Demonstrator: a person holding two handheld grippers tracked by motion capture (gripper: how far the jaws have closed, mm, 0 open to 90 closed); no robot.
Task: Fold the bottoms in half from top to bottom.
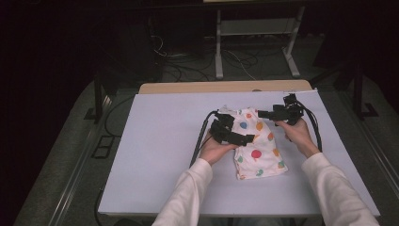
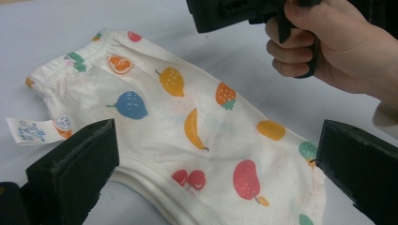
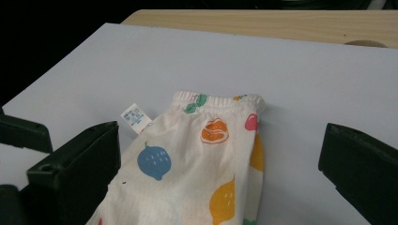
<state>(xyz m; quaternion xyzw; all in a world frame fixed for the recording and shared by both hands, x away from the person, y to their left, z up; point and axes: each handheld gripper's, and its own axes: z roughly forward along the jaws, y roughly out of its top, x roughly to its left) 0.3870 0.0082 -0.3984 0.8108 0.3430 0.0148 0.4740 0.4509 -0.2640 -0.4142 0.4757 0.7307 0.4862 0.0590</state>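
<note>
The folded shorts (image 2: 187, 126) are soft matt cotton-like cloth, cream with printed fruit, a gathered elastic waistband and a small paper-like label (image 2: 30, 130), lying on a smooth matt pale table cover (image 1: 155, 141) over a light wood tabletop (image 3: 263, 23), while both grippers' jaws are matt black plastic.

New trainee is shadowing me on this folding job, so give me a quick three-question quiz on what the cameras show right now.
1. True or false: the left gripper has its jaws clamped on the fruit-print shorts.
2. Where does the white care label stick out? A) by the elastic waistband B) at the leg hem C) loose on the table
3. Fill in: the right gripper has its jaws ____.

Key: 1 false; 2 A; 3 open.
</note>
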